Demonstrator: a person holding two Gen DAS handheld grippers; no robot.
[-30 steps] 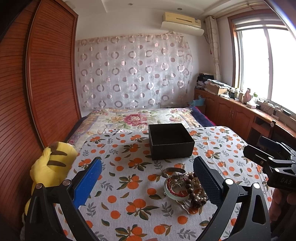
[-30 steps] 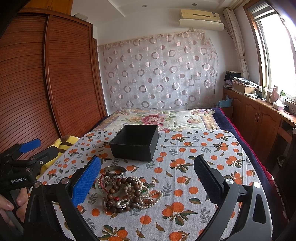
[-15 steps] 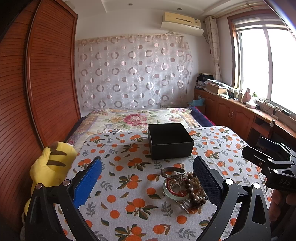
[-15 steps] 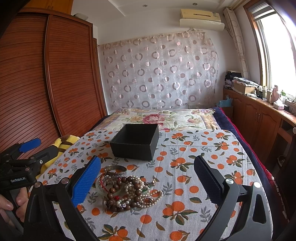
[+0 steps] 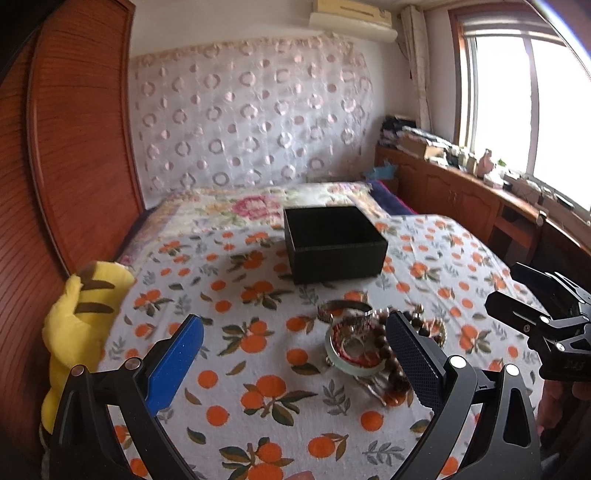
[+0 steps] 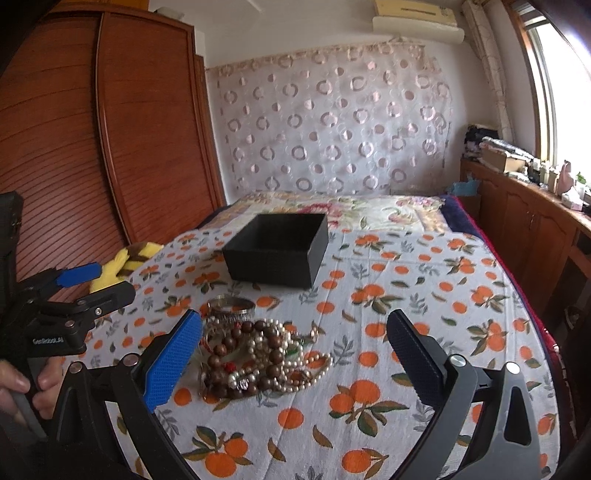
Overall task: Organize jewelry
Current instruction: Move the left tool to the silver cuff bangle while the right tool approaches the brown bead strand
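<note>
we read only two markings: in the right wrist view, small white lettering on the black body of the left gripper (image 6: 79, 291) reads roughly "genrobot.ai", its letters too fine for us to vouch for each one. in the left wrist view, the black body of the right gripper (image 5: 532, 291) carries faint pale characters that look like "das", blurred enough that we cannot be sure. on the black box (image 5: 334, 243), the air conditioner (image 6: 417, 22) and the patterned cloth (image 6: 369, 280) we find nothing we can read.
</note>
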